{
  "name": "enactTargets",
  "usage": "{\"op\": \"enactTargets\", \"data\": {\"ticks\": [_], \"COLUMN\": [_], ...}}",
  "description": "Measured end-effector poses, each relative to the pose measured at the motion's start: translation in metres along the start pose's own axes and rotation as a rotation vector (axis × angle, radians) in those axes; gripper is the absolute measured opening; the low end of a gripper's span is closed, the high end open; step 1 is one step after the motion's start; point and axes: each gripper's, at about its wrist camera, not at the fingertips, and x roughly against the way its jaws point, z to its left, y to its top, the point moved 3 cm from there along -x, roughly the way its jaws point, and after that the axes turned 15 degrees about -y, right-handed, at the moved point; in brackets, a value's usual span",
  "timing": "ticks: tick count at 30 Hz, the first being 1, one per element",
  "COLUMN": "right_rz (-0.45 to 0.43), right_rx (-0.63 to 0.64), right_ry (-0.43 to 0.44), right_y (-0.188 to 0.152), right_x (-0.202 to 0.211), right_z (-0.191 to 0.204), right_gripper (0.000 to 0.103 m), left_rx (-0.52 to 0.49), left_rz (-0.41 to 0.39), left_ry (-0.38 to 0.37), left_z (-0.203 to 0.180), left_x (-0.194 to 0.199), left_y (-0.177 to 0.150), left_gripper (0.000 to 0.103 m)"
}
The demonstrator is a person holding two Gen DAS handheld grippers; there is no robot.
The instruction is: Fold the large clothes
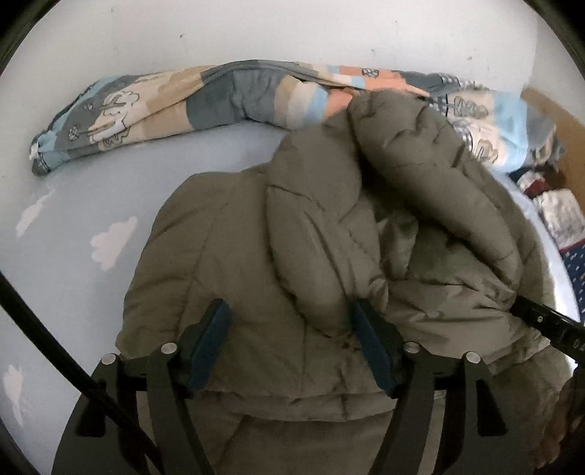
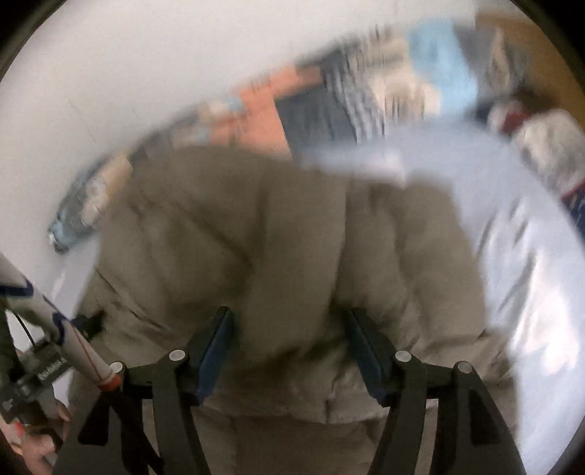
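Observation:
An olive-green puffy jacket point(image 1: 329, 237) lies bunched on a light blue bed sheet point(image 1: 73, 226) with white clouds. A thick sleeve or folded part curves over its top right. My left gripper point(image 1: 290, 321) is open, its blue-padded fingers wide apart with the jacket's lower part between and under them. In the right wrist view, which is blurred by motion, the same jacket point(image 2: 278, 237) fills the middle. My right gripper point(image 2: 290, 329) is open, its fingers apart over the jacket's hem. The right gripper's black finger point(image 1: 548, 321) shows at the jacket's right edge in the left wrist view.
A rolled patterned quilt point(image 1: 182, 106) in blue, grey, beige and orange lies along the white wall point(image 1: 256, 29) behind the jacket. More folded fabrics point(image 1: 559, 212) sit at the far right by a tan board. The other hand-held gripper point(image 2: 47, 350) shows at lower left.

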Motion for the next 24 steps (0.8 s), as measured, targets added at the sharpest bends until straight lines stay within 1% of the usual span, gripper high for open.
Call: {"op": "enactTargets", "data": {"ticks": [1, 2, 4, 7, 10, 14, 17, 21, 24], "right_rz": [0.008, -0.005, -0.001, -0.033, -0.066, -0.081, -0.074, -0.058, -0.023], "right_rx": [0.004, 0.013, 0.032, -0.004, -0.007, -0.015, -0.013, -0.012, -0.025], "right_ry": [-0.005, -0.015, -0.029, 0.014, 0.018, 0.049, 0.075, 0.069, 0.062], "right_y": [-0.004, -0.004, 0.001, 0.008, 0.012, 0.003, -0.01, -0.037, -0.063], "right_x": [-0.005, -0.003, 0.006, 0.03, 0.053, 0.082, 0.099, 0.122, 0.132], "right_z": [0.0, 0.002, 0.005, 0.003, 0.005, 0.011, 0.015, 0.015, 0.008], "right_gripper": [0.068, 0.068, 0.068, 0.068, 0.068, 0.068, 0.068, 0.068, 0.068], "left_rx": [-0.005, -0.005, 0.004, 0.004, -0.019, -0.051, -0.04, -0.006, -0.016], "left_rz": [0.001, 0.003, -0.013, -0.048, -0.091, -0.101, -0.086, -0.033, 0.027], "left_ry": [0.009, 0.009, 0.007, 0.005, 0.005, -0.002, -0.026, -0.058, -0.031], "left_z": [-0.001, -0.002, -0.002, -0.003, -0.01, -0.016, -0.017, -0.01, -0.006], "left_x": [0.001, 0.003, 0.012, 0.031, 0.059, 0.099, 0.125, 0.144, 0.148], "left_y": [0.001, 0.002, 0.004, 0.01, 0.016, 0.009, -0.01, -0.048, -0.084], "left_gripper": [0.071, 0.071, 0.071, 0.071, 0.071, 0.071, 0.071, 0.071, 0.071]}}
